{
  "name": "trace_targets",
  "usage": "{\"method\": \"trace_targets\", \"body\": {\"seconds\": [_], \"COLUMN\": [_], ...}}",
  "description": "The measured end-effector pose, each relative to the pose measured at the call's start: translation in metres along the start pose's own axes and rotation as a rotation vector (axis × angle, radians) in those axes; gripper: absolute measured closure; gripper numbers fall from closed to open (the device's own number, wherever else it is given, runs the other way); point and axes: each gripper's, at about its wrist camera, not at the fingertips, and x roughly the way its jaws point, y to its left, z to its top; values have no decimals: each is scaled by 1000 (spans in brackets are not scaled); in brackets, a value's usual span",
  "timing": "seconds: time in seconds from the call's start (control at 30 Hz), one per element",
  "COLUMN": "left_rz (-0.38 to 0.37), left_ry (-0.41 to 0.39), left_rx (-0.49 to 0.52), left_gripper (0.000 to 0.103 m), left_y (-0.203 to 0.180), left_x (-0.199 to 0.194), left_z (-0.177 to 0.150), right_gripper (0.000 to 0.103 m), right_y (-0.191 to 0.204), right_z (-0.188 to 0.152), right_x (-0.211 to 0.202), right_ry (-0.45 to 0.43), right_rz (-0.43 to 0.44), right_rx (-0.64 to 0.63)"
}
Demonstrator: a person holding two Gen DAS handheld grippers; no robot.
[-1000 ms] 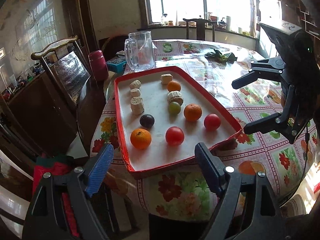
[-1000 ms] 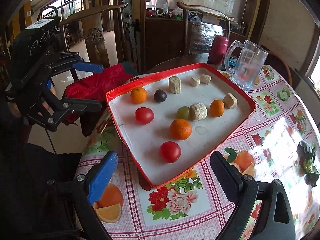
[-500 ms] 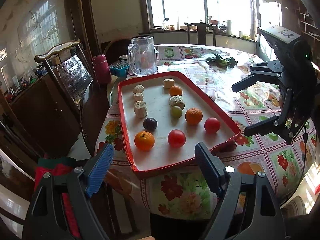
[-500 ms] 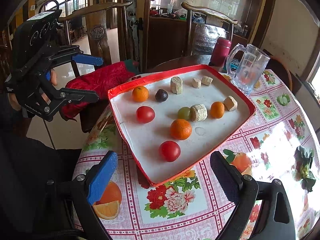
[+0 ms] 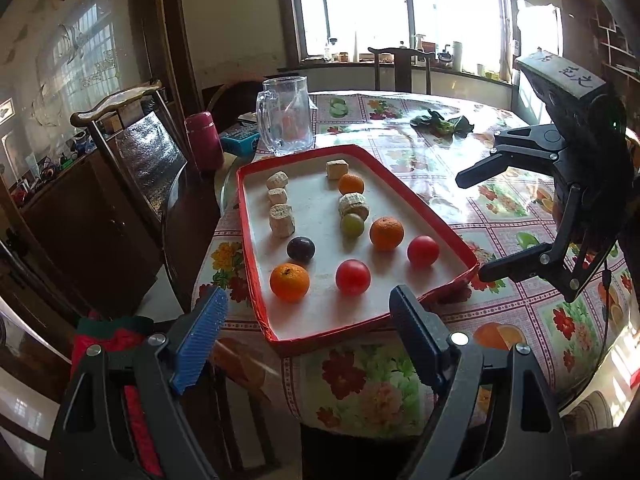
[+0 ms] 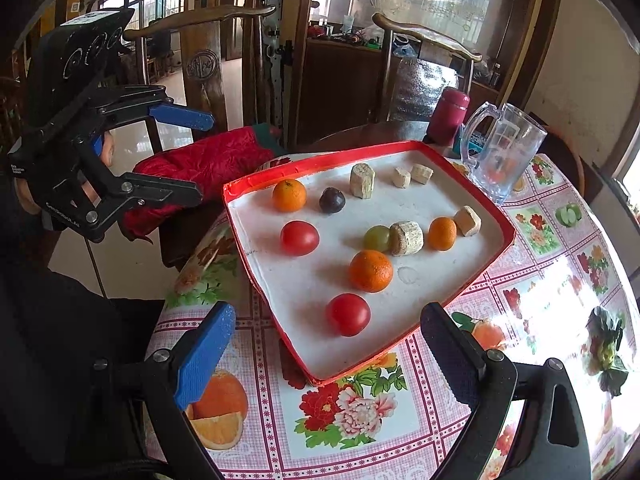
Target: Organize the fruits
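A sunlit dining room with dark wooden chairs surrounds a round worktop [image 5: 520, 220] covered in a glossy floral oilcloth. On it, near the edge closest to the person, sits a shallow red-rimmed white tray [image 5: 434, 208] holding all the fruit.

Reading the left wrist view from left to right: three pale cut stalk pieces [image 5: 281, 220] run down the tray's left side, then a dark purple plum [image 5: 301, 249] and a large orange mandarin [image 5: 289, 282]. In the middle lie a red tomato [image 5: 352, 277], a green grape [image 5: 352, 224] touching another pale chunk, and a small mandarin [image 5: 351, 184] farther back. To the right sit a second large mandarin [image 5: 386, 233] and a second red tomato [image 5: 423, 251]. Kinds are mixed rather than grouped.

The left gripper [image 5: 308, 328] hovers off the tray's near edge, jaws spread wide, holding nothing; the large mandarin and nearer tomato lie straight ahead of it. The right gripper [image 6: 326, 340] also stands wide and empty, just short of the tray's near corner, with the second tomato [image 6: 347, 314] directly ahead between its fingers. Each arm is therefore nearest its own side's tomato. A clear glass mug [image 5: 285, 121] stands beyond the tray.
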Motion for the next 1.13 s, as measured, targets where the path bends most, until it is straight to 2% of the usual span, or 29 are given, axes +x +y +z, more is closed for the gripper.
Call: {"method": "trace_targets", "body": {"seconds": [0.17, 0.47, 1.13], "left_rz": [-28, 2, 5], "left_ry": [-12, -14, 5], "left_rx": [-32, -36, -35], "left_gripper": [16, 16, 16], "left_y": [5, 9, 9], "left_x": [-1, 1, 5], "left_z": [-1, -2, -1], "right_gripper": [8, 8, 8], "right_y": [0, 0, 0], "right_z": [1, 2, -1], "right_x": [0, 2, 6], "right_ry": [-3, -1, -2], "right_rz": [0, 8, 7], "right_rx": [2, -9, 10]}}
